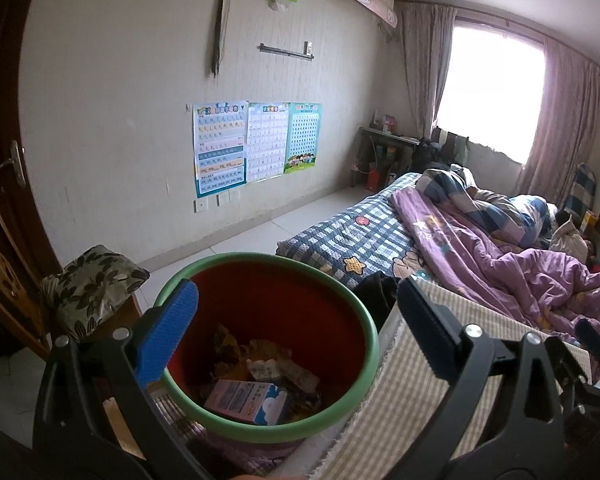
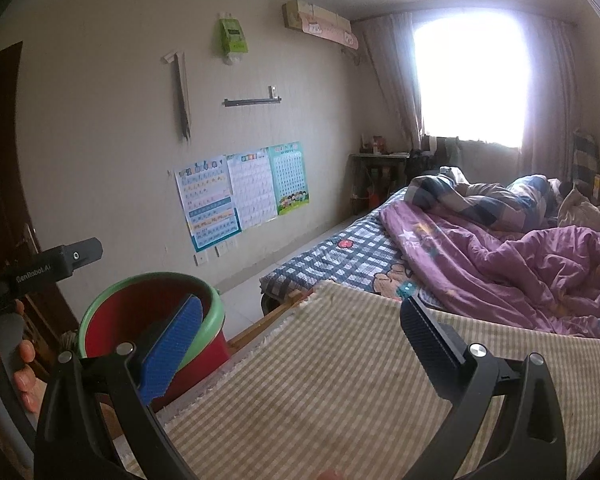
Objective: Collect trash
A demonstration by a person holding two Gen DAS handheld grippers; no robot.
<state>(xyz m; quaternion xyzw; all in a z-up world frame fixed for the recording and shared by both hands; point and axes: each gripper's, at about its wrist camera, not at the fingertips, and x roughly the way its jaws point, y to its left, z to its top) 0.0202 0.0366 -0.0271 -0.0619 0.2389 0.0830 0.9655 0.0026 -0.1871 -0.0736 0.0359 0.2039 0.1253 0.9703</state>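
"GenRobot.AI" marks the left claw (image 2: 40, 268) beside the bin (image 2: 152, 320).

Each gripper was built alike: the left gripper (image 1: 298, 320) and right gripper (image 2: 302, 334) had glossy black curved arms carrying round silver screw heads, with a ribbed blue pad on the finger at 9 o'clock and a black ribbed pad at 3 o'clock. In the right wrist view, a black block (image 2: 46, 266) at 9 o'clock bore white "GenRobot" lettering, above a grey handle (image 2: 6, 340).
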